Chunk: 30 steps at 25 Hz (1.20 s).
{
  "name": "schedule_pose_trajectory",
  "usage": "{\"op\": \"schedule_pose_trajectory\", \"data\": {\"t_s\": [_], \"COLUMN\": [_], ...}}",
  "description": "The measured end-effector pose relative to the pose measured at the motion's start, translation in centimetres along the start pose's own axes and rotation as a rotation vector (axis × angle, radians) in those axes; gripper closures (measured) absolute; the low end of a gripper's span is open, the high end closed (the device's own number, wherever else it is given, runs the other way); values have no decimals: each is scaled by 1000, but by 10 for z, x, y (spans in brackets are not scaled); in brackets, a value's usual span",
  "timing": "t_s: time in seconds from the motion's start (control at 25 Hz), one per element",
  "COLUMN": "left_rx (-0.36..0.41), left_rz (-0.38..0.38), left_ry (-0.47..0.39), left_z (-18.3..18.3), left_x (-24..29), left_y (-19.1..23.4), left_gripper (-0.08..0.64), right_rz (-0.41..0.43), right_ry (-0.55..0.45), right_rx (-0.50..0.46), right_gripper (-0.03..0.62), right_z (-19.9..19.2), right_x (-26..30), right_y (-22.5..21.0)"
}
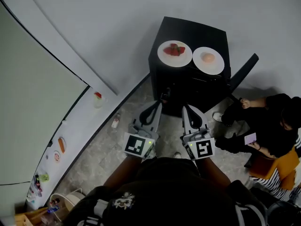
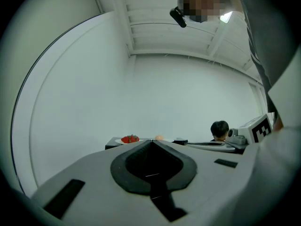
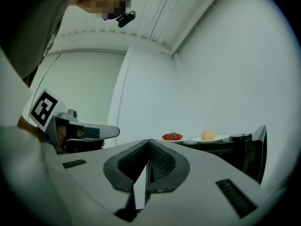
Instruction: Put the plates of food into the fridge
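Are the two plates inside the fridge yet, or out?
Out: the strawberry plate and the second plate both sit on top of the black unit.

left gripper (image 1: 162, 98) and right gripper (image 1: 185, 108) side by side, held out level, jaws closed together, both empty, forearms extended forward

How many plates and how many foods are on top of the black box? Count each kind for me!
White plates: 2
Red food (one pile, looks like strawberries): 1
Round orange food: 1
Total: 4
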<state>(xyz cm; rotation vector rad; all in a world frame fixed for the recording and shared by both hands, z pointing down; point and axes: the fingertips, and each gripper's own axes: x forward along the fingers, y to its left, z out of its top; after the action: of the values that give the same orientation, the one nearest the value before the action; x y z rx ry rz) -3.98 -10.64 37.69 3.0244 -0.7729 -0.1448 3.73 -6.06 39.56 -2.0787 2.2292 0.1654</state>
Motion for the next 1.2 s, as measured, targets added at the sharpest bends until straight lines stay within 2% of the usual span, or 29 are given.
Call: {"op": "schedule_pose_trajectory", "data": {"t_s": [0.12, 0.24, 0.4, 0.6, 0.84, 1.0, 1.2], "left_rx": [5, 6, -2, 5, -2, 13, -13], "left_rz": [-54, -113, -169, -187, -185, -196, -193], "left_ry": [1, -22, -34, -20, 12, 18, 40], "left_z": [0, 6, 10, 4, -9, -13, -19], "left_x": [11, 25, 44, 63, 82, 91, 96], "left_y": [10, 17, 20, 16, 8, 1, -4], "left_gripper": [537, 537, 537, 537, 537, 537, 537], "right_rz": [-52, -103, -164, -199, -199, -250, -288], "right_ry": [-15, 11, 2, -31, -33, -17, 2], "right_rx": [-32, -68, -80, -53, -19, 61, 308], "right_gripper": [568, 568, 568, 568, 568, 568, 566], "right_z": [9, 7, 14, 21, 17, 6, -16], "right_x": [12, 17, 21, 25, 29, 26, 25], "right_y": [1, -2, -11, -32, -53, -75, -100]}}
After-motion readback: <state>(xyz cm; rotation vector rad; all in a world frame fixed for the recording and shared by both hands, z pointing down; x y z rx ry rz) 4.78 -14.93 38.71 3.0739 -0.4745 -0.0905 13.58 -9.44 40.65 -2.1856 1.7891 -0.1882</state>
